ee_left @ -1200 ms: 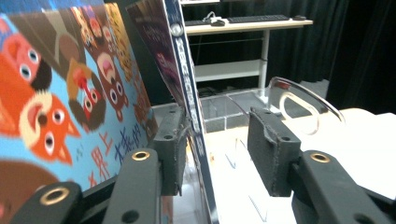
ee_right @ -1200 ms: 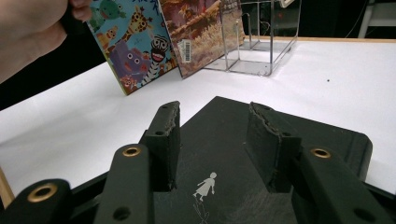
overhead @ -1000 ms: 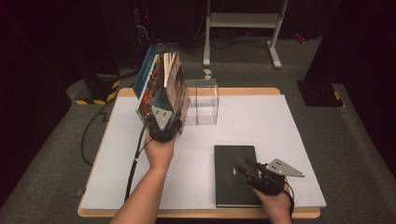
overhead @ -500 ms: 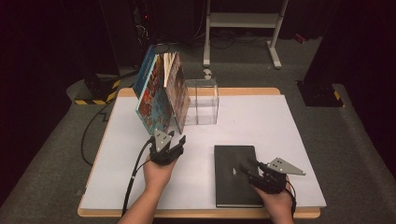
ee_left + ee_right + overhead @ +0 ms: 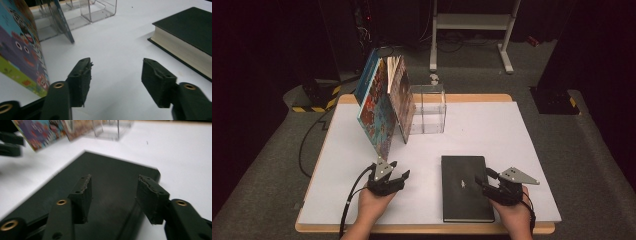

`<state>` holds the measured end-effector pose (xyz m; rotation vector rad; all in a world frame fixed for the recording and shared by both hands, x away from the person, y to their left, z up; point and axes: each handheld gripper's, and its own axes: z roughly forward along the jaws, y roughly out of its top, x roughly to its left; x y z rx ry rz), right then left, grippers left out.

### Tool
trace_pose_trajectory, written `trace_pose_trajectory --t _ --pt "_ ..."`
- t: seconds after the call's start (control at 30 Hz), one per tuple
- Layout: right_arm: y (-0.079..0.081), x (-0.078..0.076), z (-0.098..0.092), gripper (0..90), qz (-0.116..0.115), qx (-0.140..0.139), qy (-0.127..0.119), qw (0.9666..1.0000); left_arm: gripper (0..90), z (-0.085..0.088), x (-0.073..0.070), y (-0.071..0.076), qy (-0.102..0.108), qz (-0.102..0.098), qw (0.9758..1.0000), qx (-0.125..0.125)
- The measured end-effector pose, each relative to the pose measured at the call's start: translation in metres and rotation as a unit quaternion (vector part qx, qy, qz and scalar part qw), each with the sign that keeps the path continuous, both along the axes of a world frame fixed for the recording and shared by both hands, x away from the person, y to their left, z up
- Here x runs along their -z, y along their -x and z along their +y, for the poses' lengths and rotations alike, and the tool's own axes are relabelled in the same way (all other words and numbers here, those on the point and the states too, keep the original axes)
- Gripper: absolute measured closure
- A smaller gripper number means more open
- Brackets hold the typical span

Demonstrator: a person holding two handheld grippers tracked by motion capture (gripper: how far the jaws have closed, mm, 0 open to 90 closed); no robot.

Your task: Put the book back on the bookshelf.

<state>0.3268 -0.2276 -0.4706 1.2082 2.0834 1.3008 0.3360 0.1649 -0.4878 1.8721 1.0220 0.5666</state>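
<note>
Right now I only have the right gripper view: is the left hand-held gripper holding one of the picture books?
Observer: No. The left hand-held gripper is empty above the bare table, short of the picture books; its jaws have just been opening.
Operator: Where am I on the black book?
Observer: Your right hand-held gripper is at the right edge of the black book, towards the person's end; its jaws, just opening too, grip nothing.

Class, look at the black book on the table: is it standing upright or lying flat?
Lying flat. The black book rests closed on its back cover on the white table, front cover facing up, page edges visible along its side.
</note>
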Motion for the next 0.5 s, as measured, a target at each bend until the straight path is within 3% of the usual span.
trace_pose_trajectory --t 0.03,0.1,0.17,0.23,0.33,0.4,0.5 --pt "-0.002 0.001 -0.002 39.3 0.014 0.008 0.013 0.9998 36.5 0.002 0.001 0.001 -0.002 0.000 1.0000 0.004" --pt "-0.003 0.003 -0.005 37.1 0.027 0.014 0.008 0.9995 32.8 0.005 0.003 0.003 -0.009 -0.008 0.9999 0.010" --pt "-0.001 0.006 -0.008 29.4 0.051 0.018 0.004 0.9986 29.3 0.008 0.003 0.004 0.002 -0.007 0.9999 0.014" --pt "0.005 0.008 -0.007 25.7 0.064 0.023 0.010 0.9976 28.3 0.010 0.004 0.004 0.011 0.003 0.9998 0.018" --pt "0.015 0.011 -0.004 23.9 0.078 0.023 0.000 0.9967 25.7 0.013 0.007 0.005 0.015 0.014 0.9995 0.025" --pt "0.019 0.013 -0.001 24.4 0.088 0.023 0.001 0.9958 20.1 0.014 0.009 0.005 0.027 0.036 0.9985 0.031" --pt "0.023 0.014 0.002 24.8 0.100 0.026 -0.006 0.9947 14.9 0.013 0.011 0.004 0.021 0.044 0.9982 0.036"
